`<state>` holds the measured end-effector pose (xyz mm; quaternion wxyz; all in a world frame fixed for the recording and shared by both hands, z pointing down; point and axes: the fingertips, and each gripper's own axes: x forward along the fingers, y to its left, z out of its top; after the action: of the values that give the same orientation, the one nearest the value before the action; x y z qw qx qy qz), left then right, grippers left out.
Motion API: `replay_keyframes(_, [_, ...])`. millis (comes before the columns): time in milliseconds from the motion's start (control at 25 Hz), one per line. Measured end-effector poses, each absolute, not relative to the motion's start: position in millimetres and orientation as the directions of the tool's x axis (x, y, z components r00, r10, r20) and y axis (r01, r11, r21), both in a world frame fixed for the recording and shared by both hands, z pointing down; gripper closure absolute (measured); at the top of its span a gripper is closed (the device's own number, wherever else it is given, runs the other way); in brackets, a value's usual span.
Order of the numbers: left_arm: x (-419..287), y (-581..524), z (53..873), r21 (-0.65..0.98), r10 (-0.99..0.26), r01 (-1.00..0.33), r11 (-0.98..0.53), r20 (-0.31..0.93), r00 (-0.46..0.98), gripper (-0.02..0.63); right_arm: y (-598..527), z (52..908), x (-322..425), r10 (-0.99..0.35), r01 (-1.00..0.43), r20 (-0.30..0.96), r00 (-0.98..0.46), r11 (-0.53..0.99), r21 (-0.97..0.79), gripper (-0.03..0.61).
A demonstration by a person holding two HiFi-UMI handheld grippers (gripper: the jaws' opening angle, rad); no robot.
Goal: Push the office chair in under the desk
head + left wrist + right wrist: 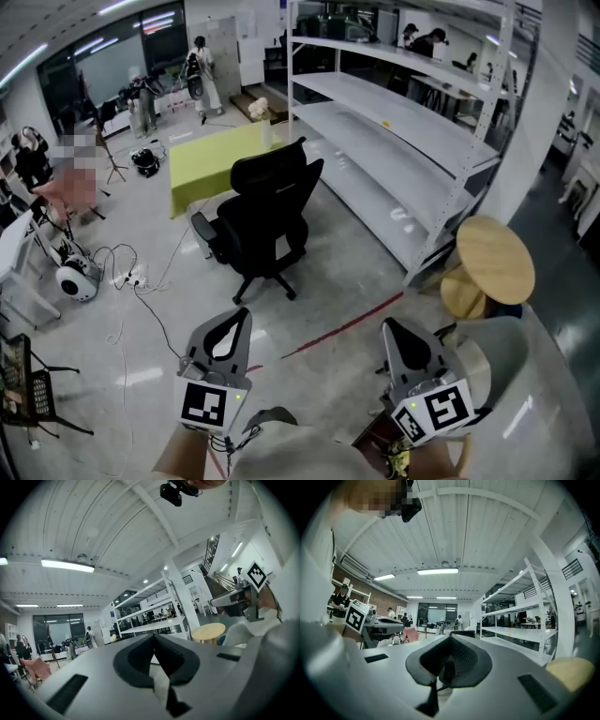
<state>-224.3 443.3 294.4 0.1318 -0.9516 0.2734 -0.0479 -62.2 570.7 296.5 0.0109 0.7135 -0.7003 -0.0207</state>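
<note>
The black office chair [269,211] stands on the grey floor, just in front of the desk with a yellow-green cover [217,157] and apart from it. Both grippers are held low and close to me, well short of the chair, pointing up towards it. In the head view my left gripper [240,315] is shut with nothing in it, and my right gripper [388,326] is shut and empty too. In the left gripper view the left gripper [153,638] has its pads together. In the right gripper view the right gripper [450,638] also has its pads together.
A long white shelving rack [403,122] runs along the right of the chair. A round wooden table [494,258] stands at the right. Cables and a white device [75,279] lie on the floor at left, near a black folding chair [28,384]. People stand far back.
</note>
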Motion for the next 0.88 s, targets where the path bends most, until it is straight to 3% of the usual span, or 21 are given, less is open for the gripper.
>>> replay_keyframes(880, [-175.6,344.5,324.7,-0.338,-0.547,-0.512,-0.789,0.008,0.837,0.606,469.3,324.9,-15.7,-1.0,-0.994,0.013,-0.012,0.014,0.109,0.572])
